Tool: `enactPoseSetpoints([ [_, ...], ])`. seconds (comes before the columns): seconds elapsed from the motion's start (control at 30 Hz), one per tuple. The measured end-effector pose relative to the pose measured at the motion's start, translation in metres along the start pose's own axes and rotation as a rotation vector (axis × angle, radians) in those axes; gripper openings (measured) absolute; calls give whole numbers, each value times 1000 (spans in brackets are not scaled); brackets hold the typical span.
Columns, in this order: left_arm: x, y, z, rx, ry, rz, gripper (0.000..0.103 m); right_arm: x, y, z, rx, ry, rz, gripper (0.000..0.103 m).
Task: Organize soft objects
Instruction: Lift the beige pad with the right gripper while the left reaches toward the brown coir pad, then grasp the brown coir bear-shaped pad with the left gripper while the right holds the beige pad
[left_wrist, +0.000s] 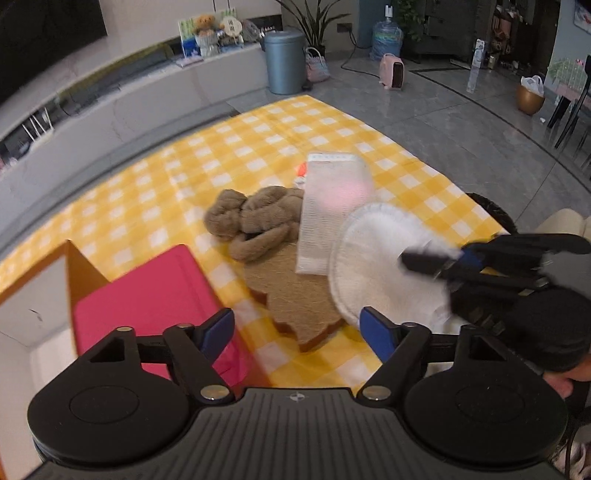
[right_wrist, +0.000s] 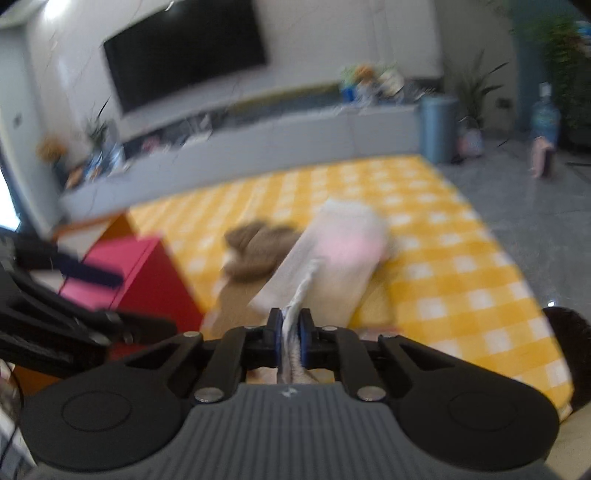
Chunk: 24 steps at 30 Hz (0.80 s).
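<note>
left gripper (left_wrist: 297, 328) jaws spread over checked cloth (left_wrist: 155, 192) | right gripper (left_wrist: 430, 260) pinching white round pad (left_wrist: 373, 258) | brown plush (left_wrist: 255, 218) beside pink box (left_wrist: 147, 306)

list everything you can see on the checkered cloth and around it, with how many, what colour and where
round pad: 1, white, pinched at its edge by the right gripper
mesh pouch: 1, white-pink, behind the pad
plush toy: 1, brown, cloth centre
toast-shaped mat: 1, tan, under the toy
box: 1, magenta, left of the mat
tablecloth: 1, yellow-white check
bin: 1, blue-grey, floor behind
left gripper: open, above the mat
right gripper: shut on the pad
</note>
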<state>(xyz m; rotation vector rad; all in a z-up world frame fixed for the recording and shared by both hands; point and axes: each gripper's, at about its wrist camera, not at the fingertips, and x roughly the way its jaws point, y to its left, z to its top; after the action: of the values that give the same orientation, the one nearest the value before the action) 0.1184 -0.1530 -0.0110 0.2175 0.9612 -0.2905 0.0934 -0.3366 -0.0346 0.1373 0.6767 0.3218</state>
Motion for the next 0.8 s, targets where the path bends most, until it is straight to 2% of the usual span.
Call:
enactPoseSetpoints([
  [0.1,13,-6,6,-1,16,-7,90,-10,-11,3,38,-42,-108,6],
  [0.3,57,-16,18,-73,133,5,90,-10,-22,1,68,-42,-136,6],
  [0.33,64,-19,19,-84,148,36,90,-9,-22,2,68,-40,-134,6],
  [0.4,73,-29,20,-59,119,111,90,-9,-21,2,65,-39,-125,6],
  [0.47,81,-34,22,-49,100,154,94,-10,-21,2,62,-43,-121,6],
  [0.53,90,-37,24,-60,91,170,94,-13,-22,1,67,-54,-116,6],
  [0.6,100,-37,24,-105,123,160,92,-15,-25,1,76,-63,-112,6],
  [0.67,105,-39,22,-131,121,170,86,-15,-27,1,81,-62,-112,6],
  [0.8,121,-44,19,-112,127,283,87,-15,-32,-1,96,-57,-121,6],
])
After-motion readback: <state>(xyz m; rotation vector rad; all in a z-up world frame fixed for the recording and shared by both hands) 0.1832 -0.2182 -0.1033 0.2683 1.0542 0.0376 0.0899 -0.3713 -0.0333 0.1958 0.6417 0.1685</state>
